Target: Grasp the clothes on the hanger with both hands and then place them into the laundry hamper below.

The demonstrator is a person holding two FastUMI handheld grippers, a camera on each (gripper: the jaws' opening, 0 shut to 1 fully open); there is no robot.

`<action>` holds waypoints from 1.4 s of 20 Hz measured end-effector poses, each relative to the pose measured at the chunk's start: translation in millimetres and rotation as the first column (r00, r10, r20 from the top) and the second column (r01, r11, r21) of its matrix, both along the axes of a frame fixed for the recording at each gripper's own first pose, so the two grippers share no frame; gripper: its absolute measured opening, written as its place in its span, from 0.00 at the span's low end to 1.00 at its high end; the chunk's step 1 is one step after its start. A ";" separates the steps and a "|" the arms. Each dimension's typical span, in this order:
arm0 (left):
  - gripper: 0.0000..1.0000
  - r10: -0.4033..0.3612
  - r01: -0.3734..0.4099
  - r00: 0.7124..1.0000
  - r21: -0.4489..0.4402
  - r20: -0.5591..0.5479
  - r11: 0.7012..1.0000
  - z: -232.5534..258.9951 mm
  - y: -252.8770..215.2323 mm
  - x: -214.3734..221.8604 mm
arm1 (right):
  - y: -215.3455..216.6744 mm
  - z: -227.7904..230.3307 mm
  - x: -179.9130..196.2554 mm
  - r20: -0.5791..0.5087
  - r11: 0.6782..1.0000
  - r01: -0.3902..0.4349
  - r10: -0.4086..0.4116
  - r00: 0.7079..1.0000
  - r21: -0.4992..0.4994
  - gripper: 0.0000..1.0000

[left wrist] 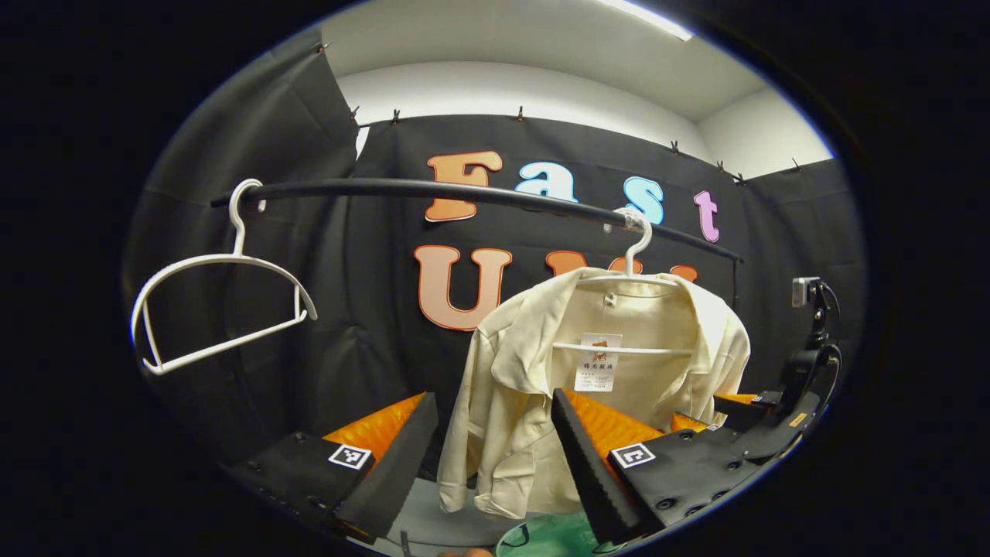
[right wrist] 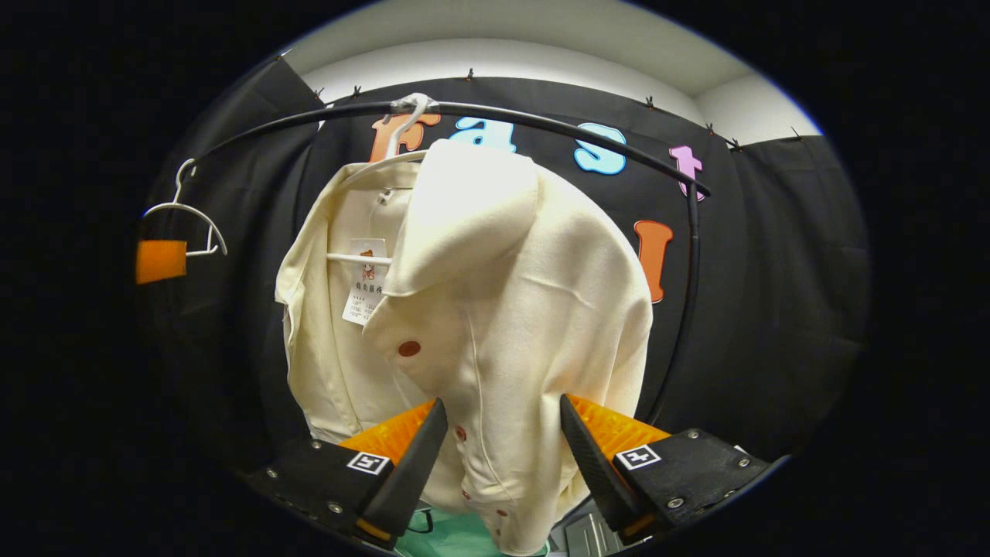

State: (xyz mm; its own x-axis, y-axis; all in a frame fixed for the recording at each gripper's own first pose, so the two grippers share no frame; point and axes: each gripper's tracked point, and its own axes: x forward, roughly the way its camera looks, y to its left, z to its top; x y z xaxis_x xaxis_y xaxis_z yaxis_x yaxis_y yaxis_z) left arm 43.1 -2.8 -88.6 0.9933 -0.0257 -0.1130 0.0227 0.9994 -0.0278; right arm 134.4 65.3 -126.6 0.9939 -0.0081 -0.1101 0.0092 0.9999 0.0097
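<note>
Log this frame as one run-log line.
phase: approach | left gripper: open, short of cream shirt | right gripper: open, at shirt front | shirt on white hanger | green hamper below

My left gripper's (left wrist: 495, 433) fingers cover part of the cream shirt's (left wrist: 541, 363) lower front, and its right finger hides much of my other gripper (left wrist: 762, 418) behind it. The green hamper (left wrist: 545, 538) is cut off at the bottom edge, its shape impossible to judge. In the right gripper view, my right gripper's (right wrist: 501, 445) fingers mask the shirt's (right wrist: 503, 309) hem, and the hamper (right wrist: 445, 538) peeks between them. The tag's (right wrist: 363, 290) print is too small to read. The empty hanger (right wrist: 189, 224) is partly blocked by an orange patch.
</note>
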 end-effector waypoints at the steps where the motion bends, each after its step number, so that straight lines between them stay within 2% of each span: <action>1: 0.96 -0.002 0.002 1.000 -0.002 0.003 1.000 -3.6 0.0 5.3 | 1.2 -1.2 4.7 0.000 1.000 -0.006 0.006 1.000 0.006 0.86; 3: 0.96 -0.012 0.012 1.000 -0.016 -0.004 1.000 -13.3 -2.0 13.1 | 2.5 -4.1 12.1 -0.004 1.000 -0.011 0.011 1.000 0.013 0.75; 4: 0.93 -0.016 0.016 1.000 -0.018 -0.009 1.000 -17.6 -2.7 18.9 | 3.0 -5.0 15.0 -0.004 1.000 -0.013 0.013 1.000 0.014 0.72; 5: 0.96 -0.017 0.017 1.000 -0.016 -0.011 1.000 -20.7 -2.8 23.1 | 2.9 -4.5 18.0 -0.005 1.000 -0.013 0.013 1.000 0.015 0.64; 9: 0.96 -0.034 0.034 0.999 -0.010 -0.014 0.999 -35.5 -8.9 42.3 | 3.0 -7.8 26.7 -0.014 0.999 -0.015 0.015 1.000 0.031 0.44; 14: 0.97 -0.099 0.098 0.994 -0.023 -0.035 0.995 -54.6 -25.5 63.1 | 1.8 -6.7 28.6 -0.022 0.998 -0.018 0.019 1.000 0.062 0.22; 15: 1.00 -0.114 0.113 0.993 -0.027 -0.035 0.993 -57.3 -29.5 67.4 | 0.5 -6.1 28.6 -0.024 0.998 -0.017 0.019 1.000 0.066 0.09; 16: 1.00 -0.129 0.127 0.991 -0.031 -0.037 0.991 -61.6 -33.1 69.4 | -0.4 -5.8 28.6 -0.026 0.997 -0.016 0.018 1.000 0.070 0.15; 20: 0.96 -0.185 0.183 0.982 -0.032 -0.042 0.983 -80.0 -52.8 87.4 | -3.5 -2.6 25.6 -0.024 0.997 -0.011 0.013 1.000 0.081 0.07; 23: 0.97 -0.142 0.142 0.988 -0.007 -0.065 0.990 -96.8 -46.7 106.3 | -6.1 -1.9 22.4 -0.029 0.997 -0.012 0.015 0.999 0.082 0.03; 28: 0.97 -0.099 0.105 0.991 0.060 -0.090 0.993 -117.2 -37.1 131.7 | -9.5 1.6 11.0 -0.030 0.996 -0.022 0.024 0.999 0.091 0.03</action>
